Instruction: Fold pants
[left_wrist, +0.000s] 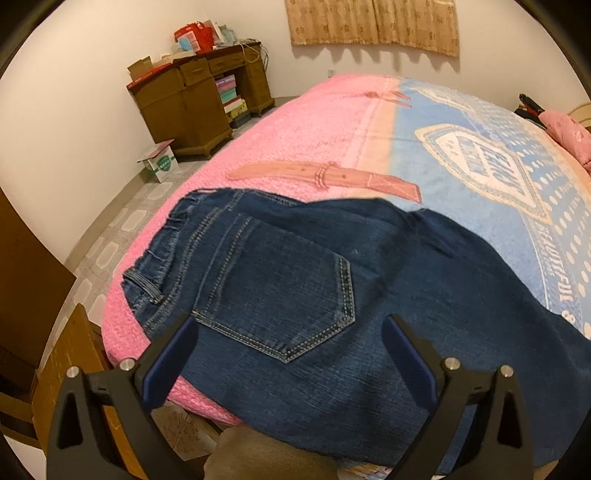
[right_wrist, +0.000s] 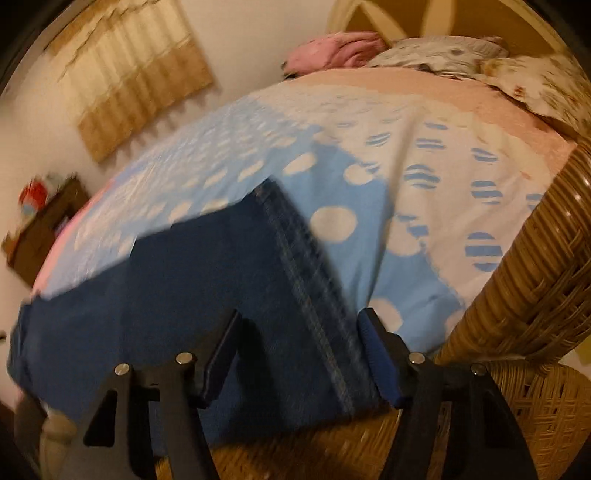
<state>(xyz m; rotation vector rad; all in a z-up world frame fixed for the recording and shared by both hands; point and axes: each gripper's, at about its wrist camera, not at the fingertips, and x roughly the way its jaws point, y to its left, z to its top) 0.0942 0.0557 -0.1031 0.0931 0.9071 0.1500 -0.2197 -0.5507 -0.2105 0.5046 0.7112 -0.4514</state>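
Dark blue jeans (left_wrist: 295, 266) lie flat on the bed (left_wrist: 314, 140), seat side up, with a back pocket (left_wrist: 280, 291) showing and the waistband toward the left edge. My left gripper (left_wrist: 290, 321) hovers open just above the pocket area, its jaws wide apart with nothing pinched. In the right wrist view the jeans' leg end (right_wrist: 184, 277) stretches across the blue dotted blanket (right_wrist: 424, 122), and its stitched hem (right_wrist: 306, 288) runs between the fingers of my right gripper (right_wrist: 300, 313). That gripper is open, its pads apart from the cloth.
A wicker chair (right_wrist: 535, 295) stands close on the right beside the bed. Pillows (right_wrist: 443, 55) and a pink cloth (right_wrist: 332, 48) lie at the headboard. A wooden desk (left_wrist: 199, 96) and a cardboard box (left_wrist: 160, 162) stand by the far wall. Wooden furniture (left_wrist: 66, 350) is near the bed corner.
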